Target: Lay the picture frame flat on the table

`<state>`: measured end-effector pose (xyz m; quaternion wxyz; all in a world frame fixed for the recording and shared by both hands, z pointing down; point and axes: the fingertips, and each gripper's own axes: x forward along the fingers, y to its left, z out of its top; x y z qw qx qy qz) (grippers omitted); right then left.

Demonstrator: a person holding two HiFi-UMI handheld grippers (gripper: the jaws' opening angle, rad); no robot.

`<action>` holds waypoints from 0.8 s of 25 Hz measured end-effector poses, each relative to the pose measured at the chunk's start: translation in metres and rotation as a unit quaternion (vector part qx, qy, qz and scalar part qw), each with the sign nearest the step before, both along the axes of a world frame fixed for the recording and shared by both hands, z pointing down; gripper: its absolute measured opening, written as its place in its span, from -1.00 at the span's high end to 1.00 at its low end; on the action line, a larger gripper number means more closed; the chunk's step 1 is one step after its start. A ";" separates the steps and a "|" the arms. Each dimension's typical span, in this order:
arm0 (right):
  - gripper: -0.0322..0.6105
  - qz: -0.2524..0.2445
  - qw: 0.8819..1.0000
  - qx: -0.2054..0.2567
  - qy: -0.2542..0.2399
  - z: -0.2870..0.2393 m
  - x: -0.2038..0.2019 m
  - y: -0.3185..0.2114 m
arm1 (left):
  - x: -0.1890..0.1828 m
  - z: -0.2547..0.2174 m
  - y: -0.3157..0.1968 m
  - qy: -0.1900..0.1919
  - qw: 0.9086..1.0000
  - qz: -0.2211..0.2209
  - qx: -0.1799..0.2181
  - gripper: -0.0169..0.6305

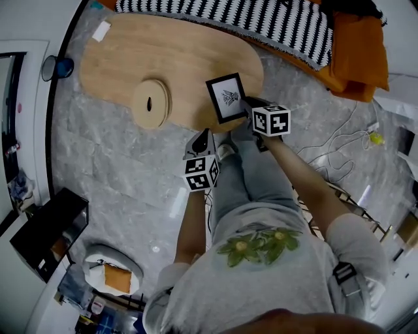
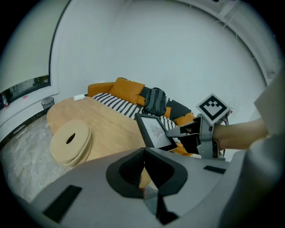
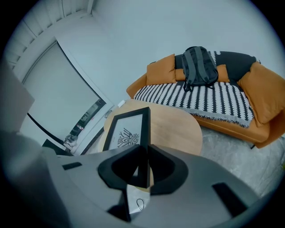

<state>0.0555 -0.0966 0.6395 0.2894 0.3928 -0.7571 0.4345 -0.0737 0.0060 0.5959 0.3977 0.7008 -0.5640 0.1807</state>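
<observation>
The black picture frame (image 1: 226, 98) with a white print is over the near right end of the oval wooden table (image 1: 130, 59), tilted with its face partly upward. My right gripper (image 1: 247, 106) is shut on the frame's right edge. In the right gripper view the frame (image 3: 127, 131) stands edge-on between the jaws of the right gripper (image 3: 146, 167). The left gripper view shows the frame (image 2: 154, 131) with the right gripper (image 2: 178, 131) on it. My left gripper (image 1: 204, 136) is shut and empty, just off the table's near edge; its jaws (image 2: 144, 169) meet with nothing between them.
A round wooden disc (image 1: 151, 103) lies on the table left of the frame. Beyond the table is an orange sofa (image 1: 356, 52) with a striped blanket (image 1: 261, 19) and a grey backpack (image 3: 198, 67). A dark bin (image 1: 55, 67) stands at the left wall. Cables (image 1: 339, 140) trail on the floor.
</observation>
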 end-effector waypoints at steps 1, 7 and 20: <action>0.67 -0.002 1.000 0.000 0.001 0.001 -0.001 -0.001 | -0.001 0.001 -0.002 0.000 1.000 -0.002 0.000 0.90; 0.67 -0.012 1.000 -0.002 0.005 0.010 -0.003 -0.002 | -0.005 0.007 -0.008 0.001 1.000 -0.013 0.000 0.90; 0.67 -0.031 0.999 -0.006 0.008 0.025 -0.008 -0.001 | -0.002 0.020 -0.007 0.002 1.000 -0.018 -0.005 0.90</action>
